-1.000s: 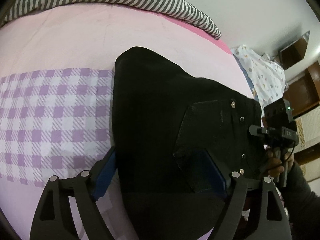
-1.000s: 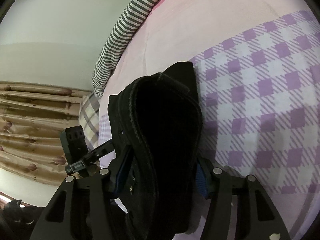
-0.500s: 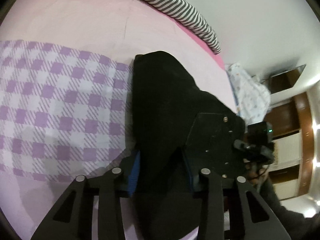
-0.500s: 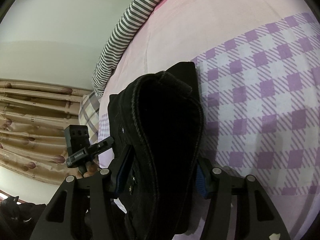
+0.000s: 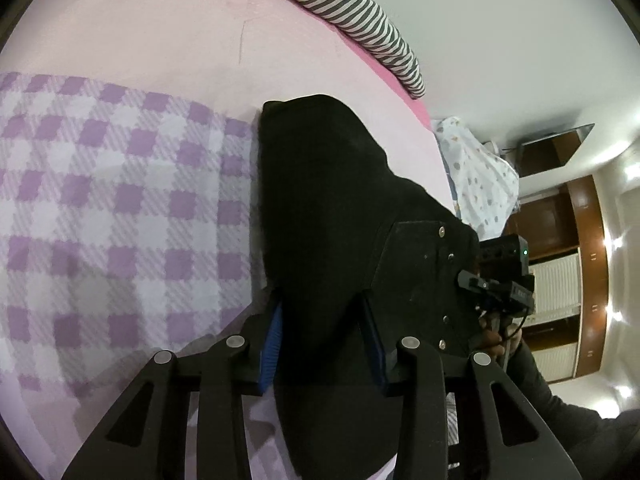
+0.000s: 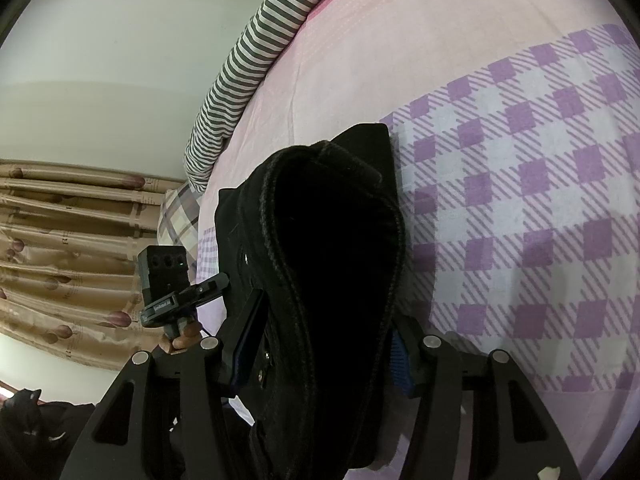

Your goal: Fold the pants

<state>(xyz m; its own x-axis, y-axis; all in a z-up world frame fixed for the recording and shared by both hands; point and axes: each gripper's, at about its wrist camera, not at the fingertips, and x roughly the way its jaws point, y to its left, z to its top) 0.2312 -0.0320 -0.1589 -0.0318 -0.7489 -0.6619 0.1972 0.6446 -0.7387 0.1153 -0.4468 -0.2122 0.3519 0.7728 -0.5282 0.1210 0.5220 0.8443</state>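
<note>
Left tongs (image 5: 324, 344), right tongs (image 6: 320, 356) both clamp black pants (image 5: 332, 216) between pads.

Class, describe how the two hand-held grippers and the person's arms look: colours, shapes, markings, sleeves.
Each hand-held gripper, left and right, has black cut-out linkage arms with silver rivets and blue finger pads. Each carries a black box with a green light. The person's sleeve is dark.

One black pants (image 5: 328, 216); two tongs (image 5: 324, 344) (image 6: 320, 356); one striped pillow (image 5: 360, 24); one checked sheet (image 5: 108, 208)
</note>
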